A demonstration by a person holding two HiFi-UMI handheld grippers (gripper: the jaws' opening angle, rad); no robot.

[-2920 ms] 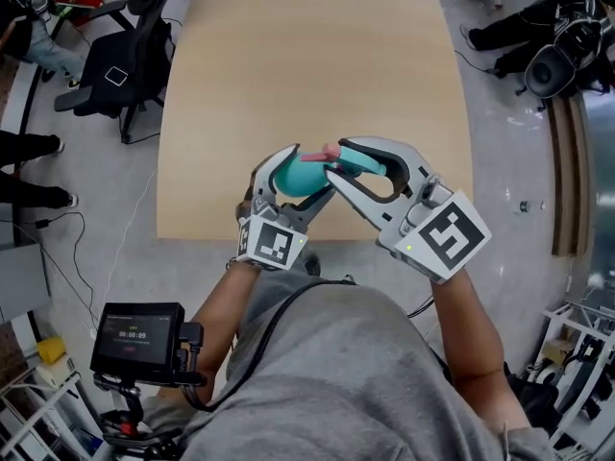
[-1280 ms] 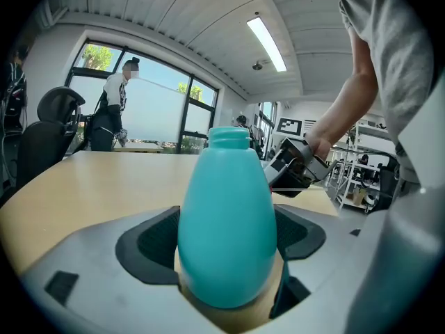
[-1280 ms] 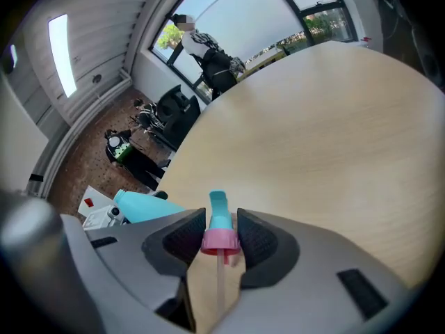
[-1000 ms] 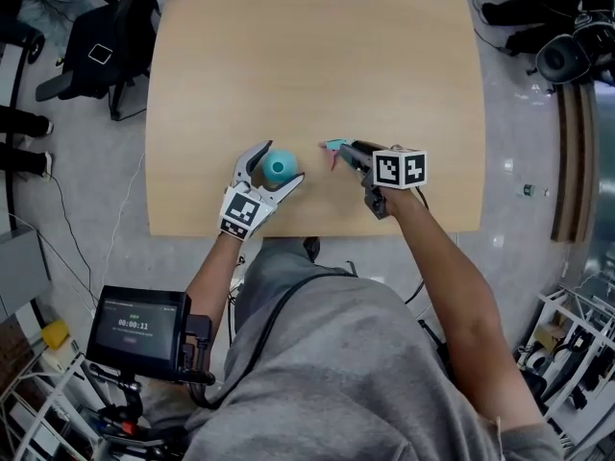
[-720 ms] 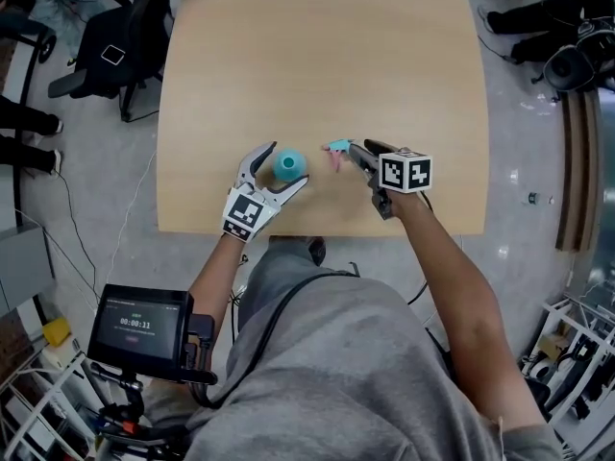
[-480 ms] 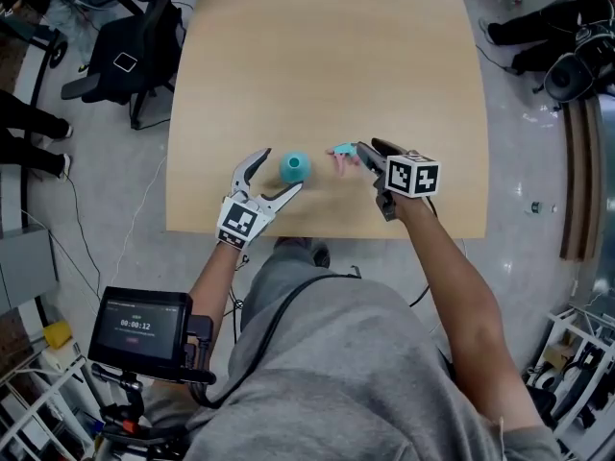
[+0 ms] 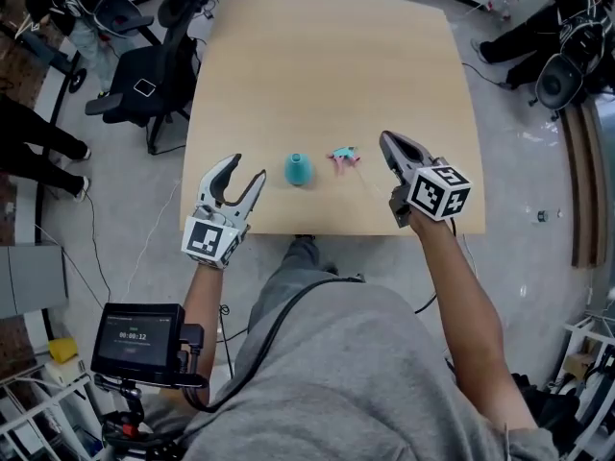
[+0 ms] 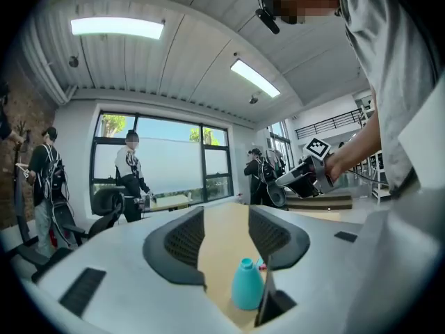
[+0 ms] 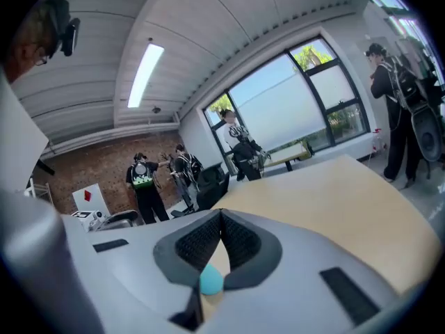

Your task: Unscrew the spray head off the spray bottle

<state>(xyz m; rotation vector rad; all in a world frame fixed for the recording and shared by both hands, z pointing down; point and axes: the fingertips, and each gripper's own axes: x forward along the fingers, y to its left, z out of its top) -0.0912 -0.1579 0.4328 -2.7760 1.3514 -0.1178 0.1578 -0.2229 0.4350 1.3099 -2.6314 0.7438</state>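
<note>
1. The left gripper (image 7: 244,170) is held by an outstretched left forearm just off the near left edge of the counter (image 7: 327,65). It is pointed level and away from the person.
2. In the left gripper view, the left gripper (image 8: 226,234) is seen partly open. Its jaws have just been closing, and nothing is pressed between the pads.
3. The right gripper (image 7: 388,140) is held over the near right part of the counter, tilted slightly downward and aimed toward the counter's middle.
4. In the right gripper view, the right gripper (image 9: 221,216) is seen with its jaws brought together, and nothing is gripped.
5. The teal spray bottle (image 7: 299,169) is stood upright on the counter between the two grippers, apart from both. Its long axis is vertical and its open neck is turned upward.
6. The spray head (image 7: 342,156) is laid on its side just right of the bottle, not touching it. It is near the right gripper's tips but not touched by them. Its nozzle direction is too small to be told.
</note>
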